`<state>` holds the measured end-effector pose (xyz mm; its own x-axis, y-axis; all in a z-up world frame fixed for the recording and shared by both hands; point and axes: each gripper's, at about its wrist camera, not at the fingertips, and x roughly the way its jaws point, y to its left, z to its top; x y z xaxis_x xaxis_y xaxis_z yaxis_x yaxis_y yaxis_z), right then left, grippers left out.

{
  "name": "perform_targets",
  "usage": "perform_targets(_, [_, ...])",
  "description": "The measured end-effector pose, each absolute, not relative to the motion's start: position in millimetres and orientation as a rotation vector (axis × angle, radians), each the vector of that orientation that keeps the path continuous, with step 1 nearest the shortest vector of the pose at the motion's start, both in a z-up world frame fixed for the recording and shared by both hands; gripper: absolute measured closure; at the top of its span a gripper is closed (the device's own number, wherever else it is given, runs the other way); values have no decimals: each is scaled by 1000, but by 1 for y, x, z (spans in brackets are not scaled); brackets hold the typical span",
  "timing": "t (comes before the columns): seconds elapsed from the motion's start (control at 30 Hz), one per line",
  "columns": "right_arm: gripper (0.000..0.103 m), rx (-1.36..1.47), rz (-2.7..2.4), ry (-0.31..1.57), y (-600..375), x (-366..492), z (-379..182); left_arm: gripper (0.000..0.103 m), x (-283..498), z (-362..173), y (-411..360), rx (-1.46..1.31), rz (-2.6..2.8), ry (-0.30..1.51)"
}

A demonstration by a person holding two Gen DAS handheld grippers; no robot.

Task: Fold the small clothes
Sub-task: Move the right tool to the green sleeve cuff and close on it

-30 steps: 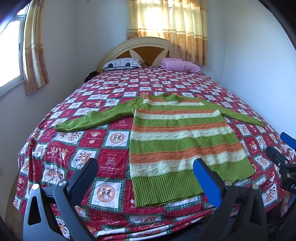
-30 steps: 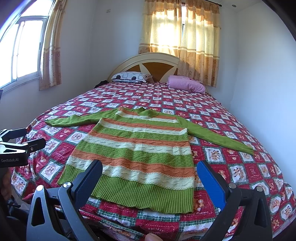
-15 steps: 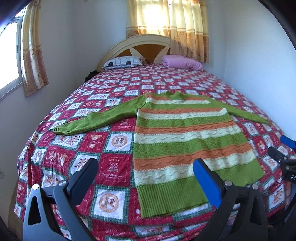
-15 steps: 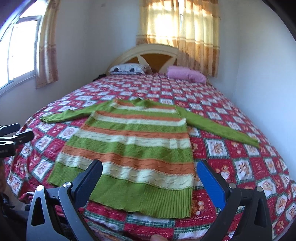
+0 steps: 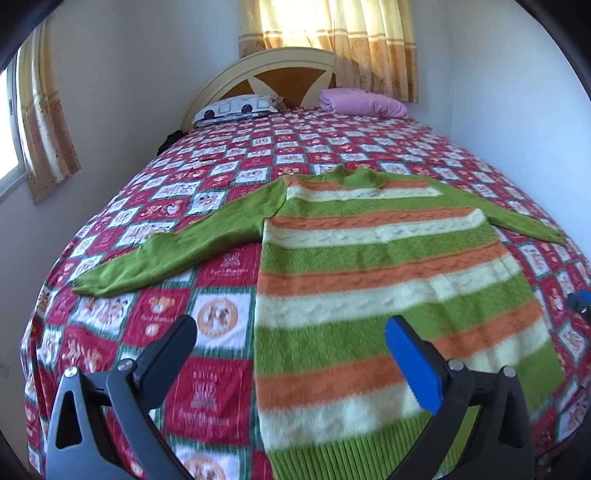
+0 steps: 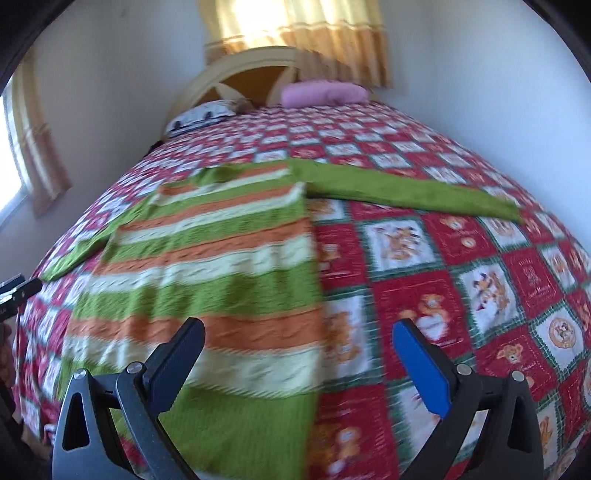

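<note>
A striped sweater (image 5: 369, 258) in green, orange and cream lies flat on the bed, both green sleeves spread out. My left gripper (image 5: 291, 347) hovers open over the sweater's lower left edge, nothing between its fingers. In the right wrist view the sweater (image 6: 221, 266) fills the left half, and its right sleeve (image 6: 406, 188) stretches across the quilt. My right gripper (image 6: 299, 350) hangs open above the sweater's right side edge, holding nothing. The other gripper's tip (image 6: 14, 291) shows at the far left edge.
The bed carries a red, white and green patchwork quilt (image 5: 207, 206). A patterned pillow (image 5: 236, 107) and a pink pillow (image 5: 362, 101) lie at the headboard. White walls stand close on both sides, with curtains (image 5: 328, 26) behind the bed.
Both grippers have moved forward and lower over the bed, closer to the sweater. The right one has swung toward the sweater's right edge. Both stay open.
</note>
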<state>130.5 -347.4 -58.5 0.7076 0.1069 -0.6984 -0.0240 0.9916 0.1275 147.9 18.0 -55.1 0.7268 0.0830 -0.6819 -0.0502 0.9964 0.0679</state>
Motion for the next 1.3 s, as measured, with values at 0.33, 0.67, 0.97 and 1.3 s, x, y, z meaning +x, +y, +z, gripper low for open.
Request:
perform_targets(0.33, [17, 287, -133, 815, -459, 188, -63, 0, 231, -82, 11, 25, 50, 829])
perform_targets(0.67, [25, 379, -365, 811, -572, 244, -67, 0, 291, -106, 18, 70, 103, 833])
perform_targets(0.97, [37, 401, -484, 842, -651, 310, -78, 0, 315, -116, 41, 48, 184, 836])
perform_targets(1.3, [91, 294, -435, 932, -649, 349, -97, 0, 323, -126, 46, 31, 186, 864])
